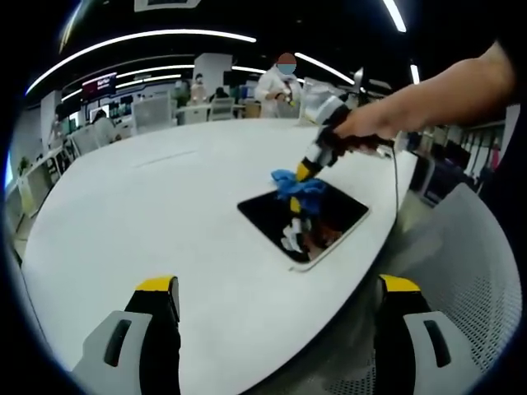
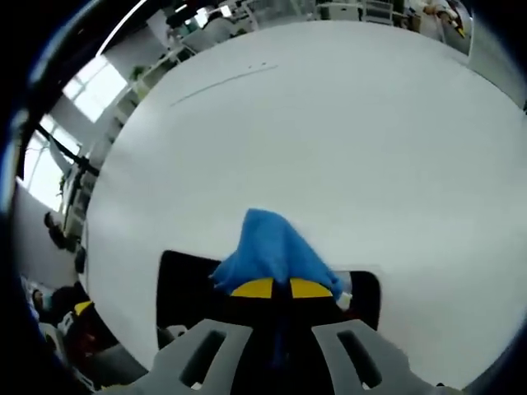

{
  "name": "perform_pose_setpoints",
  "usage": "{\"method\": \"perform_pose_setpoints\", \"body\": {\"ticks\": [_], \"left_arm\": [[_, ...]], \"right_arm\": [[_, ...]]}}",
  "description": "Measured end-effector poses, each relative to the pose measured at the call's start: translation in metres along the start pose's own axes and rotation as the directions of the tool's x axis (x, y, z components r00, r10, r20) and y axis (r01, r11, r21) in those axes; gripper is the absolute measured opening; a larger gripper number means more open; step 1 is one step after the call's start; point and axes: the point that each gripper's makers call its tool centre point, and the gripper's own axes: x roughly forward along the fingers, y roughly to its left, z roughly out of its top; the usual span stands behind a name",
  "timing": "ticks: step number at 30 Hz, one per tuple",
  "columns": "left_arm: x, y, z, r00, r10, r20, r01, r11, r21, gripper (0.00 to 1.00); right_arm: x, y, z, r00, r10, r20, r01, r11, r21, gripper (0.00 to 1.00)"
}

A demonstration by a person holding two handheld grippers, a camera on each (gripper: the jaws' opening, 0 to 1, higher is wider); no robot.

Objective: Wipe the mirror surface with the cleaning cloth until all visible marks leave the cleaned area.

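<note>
The big white table (image 1: 165, 214) stretches out wide in the left gripper view, rounded at its near edge, with an office of desks and ceiling light strips behind it. On the far side a person in white (image 1: 276, 82) stands by the desks. At the right, a grey mesh chair back (image 1: 469, 263) sits just off the table's edge.

On the table, close to that right-hand edge, lies the mirror (image 1: 305, 218), flat, dark-faced with a pale frame, reflecting shapes from above. In the right gripper view the mirror (image 2: 181, 288) shows as a dark panel on the white table (image 2: 329, 123), directly under the jaws.

A bare forearm comes in from the upper right of the left gripper view, and the hand (image 1: 370, 123) carries the right gripper (image 1: 306, 171), pointed down at the mirror's far corner. Its yellow-tipped jaws are clamped together on the blue cleaning cloth (image 1: 296, 185), which is pressed onto the glass there. From the right gripper (image 2: 274, 288) itself, the cleaning cloth (image 2: 272, 247) bunches up in a peak just ahead of the pinched tips, draped over the mirror's far edge.

The left gripper (image 1: 276, 288) hangs back over the near table edge, jaws spread wide apart, nothing between them, well apart from the mirror
</note>
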Motion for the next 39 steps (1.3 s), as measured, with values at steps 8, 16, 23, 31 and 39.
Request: {"method": "perform_pose_setpoints", "body": {"ticks": [8,16,23,31,39], "left_arm": [[0.0,0.0,-0.001,1.0,-0.003,-0.007,0.003,1.0,0.002,0.99],[0.0,0.0,-0.002,1.0,-0.003,-0.013,0.003,1.0,0.002,0.99],[0.0,0.001,0.0,1.0,0.004,0.001,-0.004,1.0,0.003,0.99],[0.0,0.002,0.001,1.0,0.008,0.01,-0.008,1.0,0.001,0.99],[-0.001,0.002,0.0,1.0,0.012,0.006,-0.012,1.0,0.001,0.99]], "right_arm": [[-0.008,0.0,-0.017,0.999,-0.016,0.032,0.016,1.0,-0.005,0.0],[-0.012,0.0,-0.03,1.0,0.021,0.021,-0.022,0.999,0.041,0.0],[-0.018,0.003,-0.044,0.999,0.037,0.011,-0.038,0.998,0.048,0.0],[-0.021,0.005,-0.056,0.999,0.051,-0.001,-0.051,0.998,0.042,0.0],[-0.027,0.007,-0.067,0.998,0.07,-0.005,-0.069,0.995,0.071,0.0]]}}
